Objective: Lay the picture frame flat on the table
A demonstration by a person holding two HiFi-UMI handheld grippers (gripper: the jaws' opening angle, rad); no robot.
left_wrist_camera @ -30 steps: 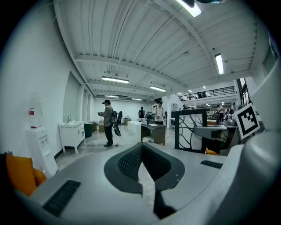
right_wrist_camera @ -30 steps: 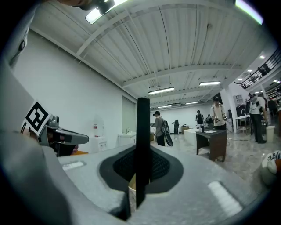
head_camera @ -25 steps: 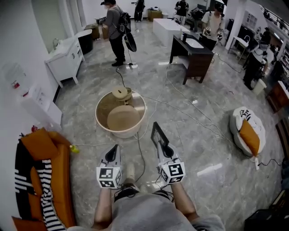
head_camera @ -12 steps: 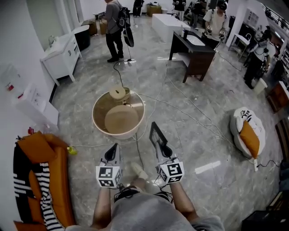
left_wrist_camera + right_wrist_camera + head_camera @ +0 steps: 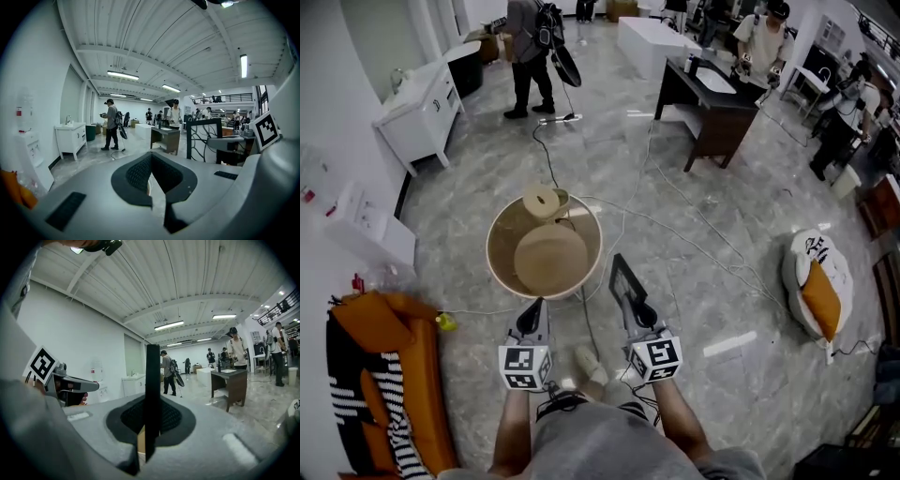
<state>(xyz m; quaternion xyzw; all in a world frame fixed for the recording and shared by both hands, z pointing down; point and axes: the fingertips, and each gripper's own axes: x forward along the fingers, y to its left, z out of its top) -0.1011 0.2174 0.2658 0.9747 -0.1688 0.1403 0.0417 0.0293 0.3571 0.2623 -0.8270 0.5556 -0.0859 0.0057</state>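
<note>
My right gripper [image 5: 637, 310] is shut on a black picture frame [image 5: 624, 282], which stands upright and sticks out forward from the jaws. In the right gripper view the frame [image 5: 152, 394] appears edge-on as a dark vertical bar clamped between the pads of the right gripper [image 5: 150, 430]. From the left gripper view the frame [image 5: 204, 139] shows a black border round a branching pattern. My left gripper [image 5: 532, 320] is shut and holds nothing; its jaws [image 5: 154, 183] meet. A round beige rimmed table [image 5: 499, 265] stands on the floor just ahead of both grippers.
A small round disc [image 5: 545, 200] rests at the table's far rim. Cables [image 5: 675, 225] trail across the marble floor. An orange sofa with a striped throw [image 5: 384, 384] is at the left, a white and orange cushion [image 5: 816, 281] at the right. A dark vanity [image 5: 712, 103], a white cabinet [image 5: 417, 117] and a person [image 5: 528, 47] stand farther off.
The round table has come closer and lower in the head view as I walk toward it. Both grippers keep the same pose, the frame still in the right one.
</note>
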